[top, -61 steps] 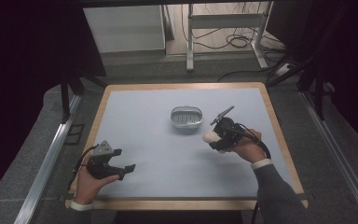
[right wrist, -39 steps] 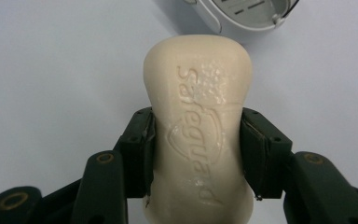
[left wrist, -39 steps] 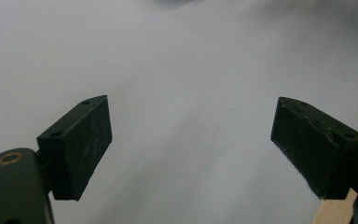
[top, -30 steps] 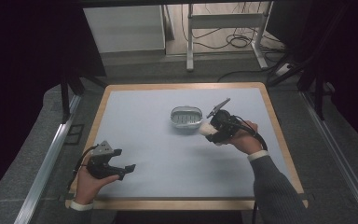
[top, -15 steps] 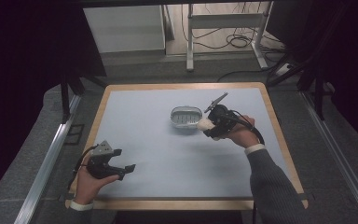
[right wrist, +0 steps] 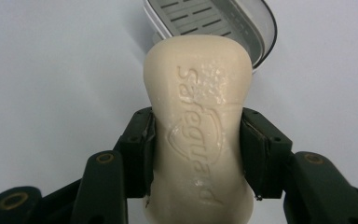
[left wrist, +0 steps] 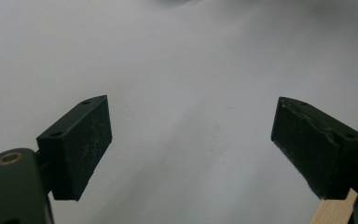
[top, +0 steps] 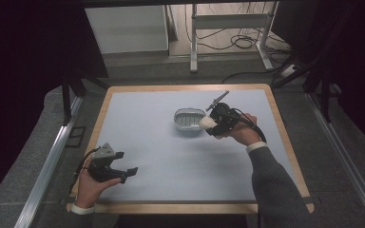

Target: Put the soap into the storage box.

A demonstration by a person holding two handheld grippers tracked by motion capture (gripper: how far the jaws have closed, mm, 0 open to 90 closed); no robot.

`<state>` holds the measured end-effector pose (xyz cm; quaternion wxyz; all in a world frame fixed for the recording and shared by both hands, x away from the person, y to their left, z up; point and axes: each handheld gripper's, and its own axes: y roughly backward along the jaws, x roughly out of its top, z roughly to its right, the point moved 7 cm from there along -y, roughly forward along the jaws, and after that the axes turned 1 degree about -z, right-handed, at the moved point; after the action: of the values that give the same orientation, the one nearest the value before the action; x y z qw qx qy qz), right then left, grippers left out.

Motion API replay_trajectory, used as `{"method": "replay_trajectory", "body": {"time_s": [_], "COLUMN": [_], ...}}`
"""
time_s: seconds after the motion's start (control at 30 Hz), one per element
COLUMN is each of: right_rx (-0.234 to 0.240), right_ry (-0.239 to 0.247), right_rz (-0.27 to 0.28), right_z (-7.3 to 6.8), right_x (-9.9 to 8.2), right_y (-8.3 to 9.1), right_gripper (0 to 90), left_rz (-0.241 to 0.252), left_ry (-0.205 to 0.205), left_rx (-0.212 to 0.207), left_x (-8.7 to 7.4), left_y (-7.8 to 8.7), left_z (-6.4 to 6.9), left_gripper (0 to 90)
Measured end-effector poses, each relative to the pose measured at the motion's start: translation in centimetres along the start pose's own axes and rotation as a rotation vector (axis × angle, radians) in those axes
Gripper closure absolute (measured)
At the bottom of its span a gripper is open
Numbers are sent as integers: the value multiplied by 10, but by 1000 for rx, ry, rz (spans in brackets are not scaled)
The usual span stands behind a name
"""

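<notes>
Soap (right wrist: 198, 135) pinched between the right gripper's (top: 217, 124) fingers hovers beside the dish (top: 189, 119) near the desk's (top: 147, 133) far edge; best lowered level onto the slats. Left gripper (top: 119, 168) idles, fingers wide.

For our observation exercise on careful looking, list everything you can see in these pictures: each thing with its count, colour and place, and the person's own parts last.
soap bar: one, cream, embossed lettering, clamped between the right gripper's jaws, just short of the dish.
soap dish: one, white rim with grey slotted insert, on the table right of centre, nothing in it.
table: one, pale blue-grey top with wooden edge.
metal frame: one, light grey, on the floor beyond the table, beside cables.
left gripper: one, black, jaws wide apart, near the table's front left corner.
right gripper: one, black, beside the dish.
hands: two, one on each gripper; grey sleeve on the right arm.
</notes>
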<state>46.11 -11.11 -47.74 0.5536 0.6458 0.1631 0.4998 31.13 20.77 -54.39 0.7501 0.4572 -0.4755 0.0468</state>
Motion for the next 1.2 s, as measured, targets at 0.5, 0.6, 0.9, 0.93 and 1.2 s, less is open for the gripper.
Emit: {"method": "replay_trajectory", "body": {"time_s": [0.5, 0.6, 0.9, 0.93, 1.2], "right_rx": [-23, -14, -10, -10, -3], "right_ry": [26, 32, 43, 44, 54], "right_rz": [7, 11, 6, 2, -5], "right_z": [7, 7, 10, 10, 14], "right_x": [19, 22, 30, 31, 38], "right_y": [-4, -6, -13, -13, -19], "right_gripper": [493, 492, 492, 492, 492], "left_rz": [1, 2, 4, 4, 6], "left_ry": [0, 1, 1, 0, 0], "left_rx": [0, 0, 2, 2, 2], "left_x": [0, 0, 0, 0, 0], "left_y": [0, 1, 2, 2, 2], "left_z": [0, 0, -1, -1, -1], "left_gripper": [128, 128, 128, 128, 128]}}
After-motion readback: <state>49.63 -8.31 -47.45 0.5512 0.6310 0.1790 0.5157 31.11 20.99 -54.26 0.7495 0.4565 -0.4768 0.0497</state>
